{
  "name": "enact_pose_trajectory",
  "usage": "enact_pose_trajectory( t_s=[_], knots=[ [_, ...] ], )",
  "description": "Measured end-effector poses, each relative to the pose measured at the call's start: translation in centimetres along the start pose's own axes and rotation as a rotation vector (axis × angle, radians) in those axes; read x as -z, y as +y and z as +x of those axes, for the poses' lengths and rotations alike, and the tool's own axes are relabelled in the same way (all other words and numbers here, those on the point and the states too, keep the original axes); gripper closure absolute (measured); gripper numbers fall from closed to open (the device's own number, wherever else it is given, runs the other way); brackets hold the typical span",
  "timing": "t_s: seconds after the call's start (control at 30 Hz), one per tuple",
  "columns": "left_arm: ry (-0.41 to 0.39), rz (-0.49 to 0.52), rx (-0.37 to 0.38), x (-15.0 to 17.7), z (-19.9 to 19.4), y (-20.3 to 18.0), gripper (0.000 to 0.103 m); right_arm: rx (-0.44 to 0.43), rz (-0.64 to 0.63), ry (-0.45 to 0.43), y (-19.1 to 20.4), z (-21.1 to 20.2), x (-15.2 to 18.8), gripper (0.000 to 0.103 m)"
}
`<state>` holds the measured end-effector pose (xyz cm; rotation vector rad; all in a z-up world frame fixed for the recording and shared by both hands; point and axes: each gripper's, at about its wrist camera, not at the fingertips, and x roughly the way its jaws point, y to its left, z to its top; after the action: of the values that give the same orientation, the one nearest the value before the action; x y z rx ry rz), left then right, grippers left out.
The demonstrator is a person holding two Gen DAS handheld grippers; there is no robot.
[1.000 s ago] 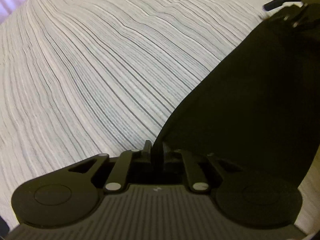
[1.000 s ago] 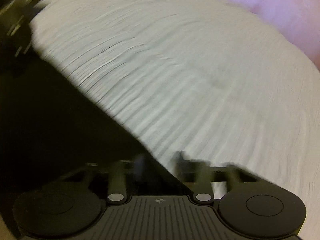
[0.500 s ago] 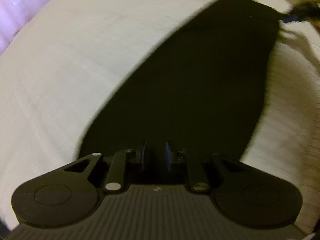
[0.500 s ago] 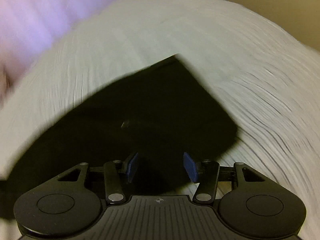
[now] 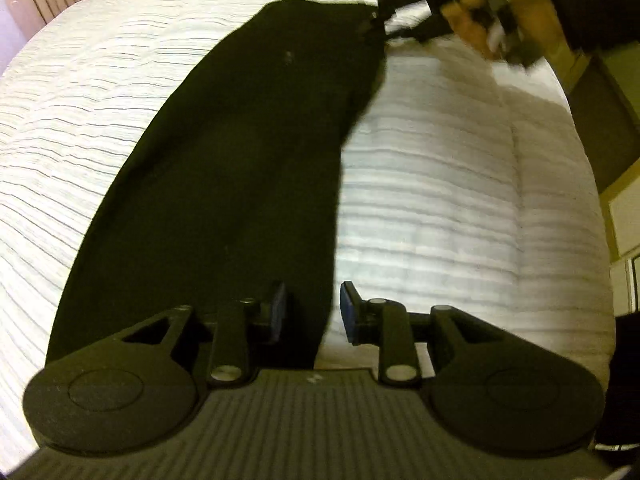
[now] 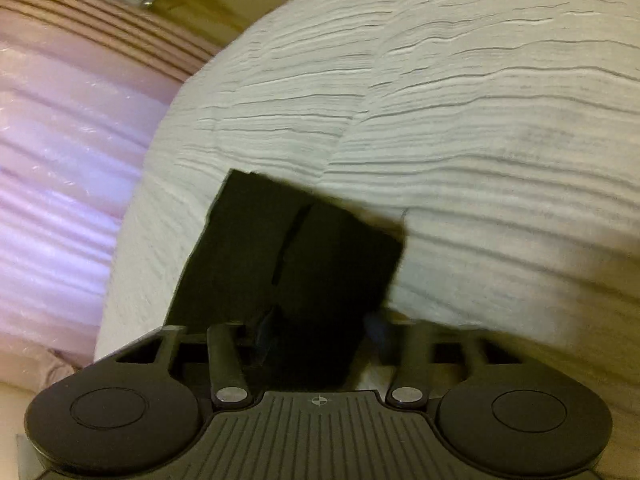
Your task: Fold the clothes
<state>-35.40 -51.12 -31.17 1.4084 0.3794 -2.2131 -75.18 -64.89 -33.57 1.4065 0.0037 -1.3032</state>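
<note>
A long black garment (image 5: 248, 152) lies flat on the white ribbed bedspread (image 5: 460, 200), running away from my left gripper. My left gripper (image 5: 312, 312) is open, its blue pads apart just above the garment's near end. The right gripper (image 5: 404, 8) shows blurred at the garment's far end in the left wrist view. In the right wrist view the garment (image 6: 304, 256) lies folded into a dark rectangle with a seam down its middle. My right gripper (image 6: 316, 332) is open above its near edge, with the fingertips blurred.
The bedspread (image 6: 460, 100) fills most of both views. A pink wrapped bundle (image 6: 60, 168) lies to the left of the bed in the right wrist view. A dark wall or door (image 5: 600, 100) stands at the right in the left wrist view.
One second ago both grippers were shut on the garment and held it up. They have laid it on the bed and opened, and both have drawn back a little.
</note>
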Motion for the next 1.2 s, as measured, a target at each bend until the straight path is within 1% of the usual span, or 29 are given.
enact_pose_trajectory(
  t_s=[0.03, 0.1, 0.2, 0.3, 0.33, 0.37, 0.43, 0.47, 0.5, 0.53, 0.57, 0.63, 0.67, 0.73, 0.77, 0.8, 0.87, 0.9, 0.93, 0.97, 1.0, 1.07, 1.13, 1.2],
  knots=[
    [0.001, 0.004, -0.002, 0.2, -0.4, -0.3, 0.079, 0.006, -0.010, 0.008, 0.4, -0.2, -0.8, 0.080],
    [0.001, 0.013, -0.002, 0.8, -0.7, -0.6, 0.078, 0.019, -0.073, 0.018, 1.9, -0.5, -2.3, 0.081],
    [0.011, 0.116, -0.055, 1.3, 0.1, -2.1, 0.077, 0.049, -0.124, 0.042, 3.2, 0.3, -3.2, 0.081],
    [0.019, 0.253, -0.128, 2.0, 0.7, -4.1, 0.074, 0.100, -0.152, 0.040, 3.6, 0.7, -2.7, 0.075],
    [0.026, 0.299, -0.158, 2.3, 1.0, -4.7, 0.073, 0.111, -0.152, 0.030, 3.9, 0.4, -2.3, 0.066],
    [0.038, 0.354, -0.187, 2.7, 1.4, -5.2, 0.072, 0.123, -0.157, 0.019, 4.1, 0.0, -1.8, 0.060],
    [0.076, 0.483, -0.257, 4.0, 2.0, -5.7, 0.072, 0.148, -0.182, -0.010, 4.7, -1.5, -0.2, 0.035],
    [0.096, 0.547, -0.293, 4.7, 2.3, -6.0, 0.073, 0.151, -0.195, -0.023, 4.8, -2.3, 0.8, 0.033],
    [0.099, 0.568, -0.300, 4.9, 2.4, -5.7, 0.074, 0.149, -0.201, -0.026, 4.9, -3.3, 1.9, 0.033],
    [0.101, 0.587, -0.307, 5.1, 2.5, -5.4, 0.085, 0.145, -0.201, -0.020, 4.8, -4.1, 3.0, 0.033],
    [0.079, 0.545, -0.298, 4.8, 1.9, -4.5, 0.102, 0.136, -0.199, -0.010, 4.7, -4.9, 4.3, 0.033],
    [0.034, 0.458, -0.278, 4.0, 0.6, -2.7, 0.103, 0.132, -0.207, 0.013, 4.8, -5.8, 6.7, 0.032],
    [0.014, 0.379, -0.267, 3.4, -0.2, -1.2, 0.103, 0.131, -0.218, 0.025, 5.0, -6.1, 8.0, 0.032],
    [-0.018, 0.172, -0.209, 2.2, -1.5, 2.6, 0.103, 0.121, -0.260, 0.047, 5.6, -6.4, 10.4, 0.032],
    [-0.035, 0.133, -0.210, 1.9, -1.9, 4.1, 0.103, 0.109, -0.286, 0.061, 6.2, -6.4, 11.7, 0.032],
    [-0.048, 0.147, -0.199, 1.8, -2.2, 4.7, 0.103, 0.092, -0.312, 0.076, 6.8, -6.1, 12.8, 0.032],
    [-0.057, 0.219, -0.146, 2.0, -2.6, 4.5, 0.102, 0.062, -0.369, 0.111, 8.1, -5.2, 15.0, 0.032],
    [-0.055, 0.287, -0.126, 2.4, -2.5, 3.6, 0.100, 0.059, -0.394, 0.122, 8.6, -4.8, 15.9, 0.032],
    [-0.047, 0.366, -0.112, 3.1, -2.2, 2.3, 0.089, 0.057, -0.410, 0.130, 9.1, -4.6, 16.8, 0.032],
    [-0.040, 0.445, -0.099, 3.9, -1.8, 0.9, 0.071, 0.050, -0.413, 0.136, 9.3, -4.5, 17.5, 0.032],
    [-0.026, 0.509, -0.105, 4.8, -1.2, -0.4, 0.065, 0.044, -0.407, 0.139, 9.4, -4.3, 18.0, 0.032],
    [0.002, 0.634, -0.120, 6.5, 0.1, -3.0, 0.064, 0.044, -0.400, 0.144, 9.4, -4.0, 18.6, 0.032],
    [0.040, 0.747, -0.205, 8.0, 2.1, -5.0, 0.063, 0.057, -0.401, 0.143, 9.3, -4.0, 18.9, 0.032],
    [0.065, 0.839, -0.294, 8.9, 3.9, -6.0, 0.064, 0.075, -0.393, 0.140, 8.8, -4.0, 19.1, 0.032]
  ],
)
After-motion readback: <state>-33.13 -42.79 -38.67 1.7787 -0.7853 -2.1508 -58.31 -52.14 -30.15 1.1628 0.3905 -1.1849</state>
